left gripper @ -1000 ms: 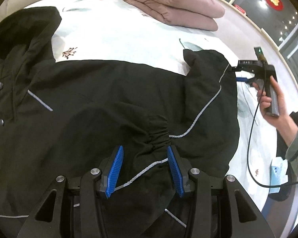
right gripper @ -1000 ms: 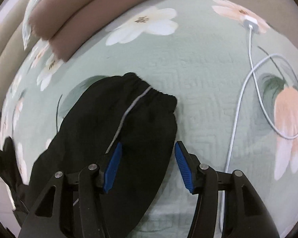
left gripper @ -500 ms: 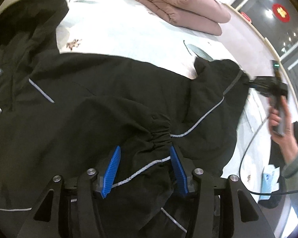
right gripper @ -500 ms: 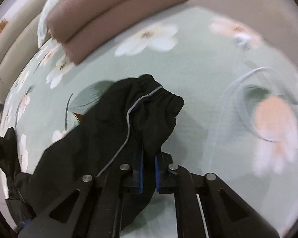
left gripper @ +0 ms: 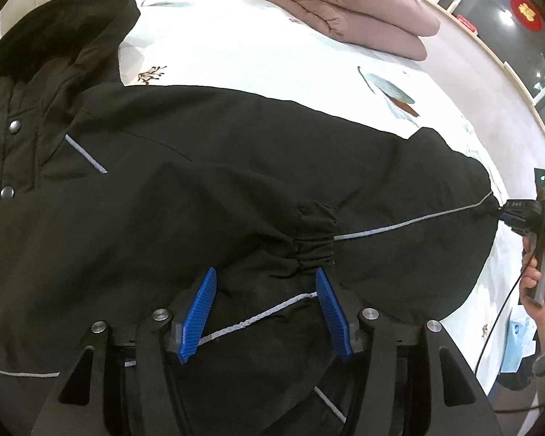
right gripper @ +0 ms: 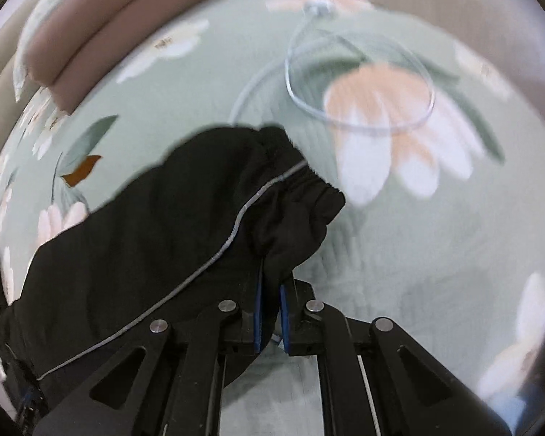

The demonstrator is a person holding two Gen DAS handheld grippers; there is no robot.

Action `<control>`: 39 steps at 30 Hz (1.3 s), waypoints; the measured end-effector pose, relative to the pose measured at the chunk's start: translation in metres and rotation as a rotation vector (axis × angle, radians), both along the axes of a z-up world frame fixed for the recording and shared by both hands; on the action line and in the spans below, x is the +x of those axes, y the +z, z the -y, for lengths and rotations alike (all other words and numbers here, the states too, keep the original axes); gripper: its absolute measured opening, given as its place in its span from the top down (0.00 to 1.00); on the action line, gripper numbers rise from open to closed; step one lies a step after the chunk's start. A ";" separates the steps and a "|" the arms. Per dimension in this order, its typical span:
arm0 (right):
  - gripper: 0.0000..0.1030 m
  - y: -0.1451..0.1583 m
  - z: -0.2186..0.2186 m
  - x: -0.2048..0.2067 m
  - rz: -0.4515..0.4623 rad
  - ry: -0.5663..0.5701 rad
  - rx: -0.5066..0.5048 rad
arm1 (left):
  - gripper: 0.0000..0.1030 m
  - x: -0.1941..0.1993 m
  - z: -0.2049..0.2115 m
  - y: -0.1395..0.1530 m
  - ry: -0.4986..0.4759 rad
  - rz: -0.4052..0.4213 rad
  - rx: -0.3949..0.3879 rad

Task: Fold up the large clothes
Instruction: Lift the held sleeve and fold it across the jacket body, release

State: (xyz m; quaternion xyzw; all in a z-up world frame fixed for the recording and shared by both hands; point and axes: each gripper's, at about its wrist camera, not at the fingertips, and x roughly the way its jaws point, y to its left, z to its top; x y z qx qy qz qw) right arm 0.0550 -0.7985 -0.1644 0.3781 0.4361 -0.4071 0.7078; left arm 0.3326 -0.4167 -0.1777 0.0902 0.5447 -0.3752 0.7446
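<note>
Now black hooded jacket (left gripper: 200, 189) spread flat, grey piping, elastic cuffs.

Pale characters on the right gripper (left gripper: 523, 214) body, too small to read, round red sign (left gripper: 525, 13), unreadable

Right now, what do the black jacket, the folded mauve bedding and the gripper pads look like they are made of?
Black jacket: thin woven synthetic, probably nylon or polyester, matte, with metal-looking snaps, grey piping and elastic-gathered cuffs.
Folded mauve bedding: puffy quilted fabric, soft matte, likely a filled comforter.
Pads: blue ribbed rubber or soft plastic, on black rigid plastic fingers; which one is unclear.
</note>
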 end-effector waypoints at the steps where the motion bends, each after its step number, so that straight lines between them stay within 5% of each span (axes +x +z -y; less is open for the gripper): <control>1: 0.88 -0.001 0.002 -0.003 0.015 0.002 0.008 | 0.43 -0.001 -0.001 0.001 0.000 0.005 -0.002; 5: 0.78 0.000 0.011 -0.006 0.056 0.018 0.047 | 0.43 0.001 -0.007 0.007 0.011 -0.001 -0.028; 8: 0.89 0.008 0.008 -0.002 0.063 0.024 0.023 | 0.43 -0.002 -0.030 0.022 0.036 -0.001 -0.051; 11: 0.90 0.052 -0.023 0.012 0.040 0.092 -0.114 | 0.43 -0.008 -0.052 0.041 0.042 0.056 -0.044; 18: 0.91 0.161 -0.166 0.082 0.109 0.426 -0.334 | 0.43 -0.012 -0.124 0.076 0.100 0.108 -0.029; 22: 0.91 0.184 -0.252 0.129 0.154 0.605 -0.347 | 0.43 -0.012 -0.179 0.091 0.185 0.117 -0.036; 32: 0.91 0.174 -0.502 0.234 0.221 1.023 -0.312 | 0.43 -0.016 -0.345 0.105 0.404 0.116 -0.009; 39: 0.85 0.105 -0.640 0.286 0.172 1.217 -0.230 | 0.43 -0.028 -0.429 0.089 0.509 0.097 0.022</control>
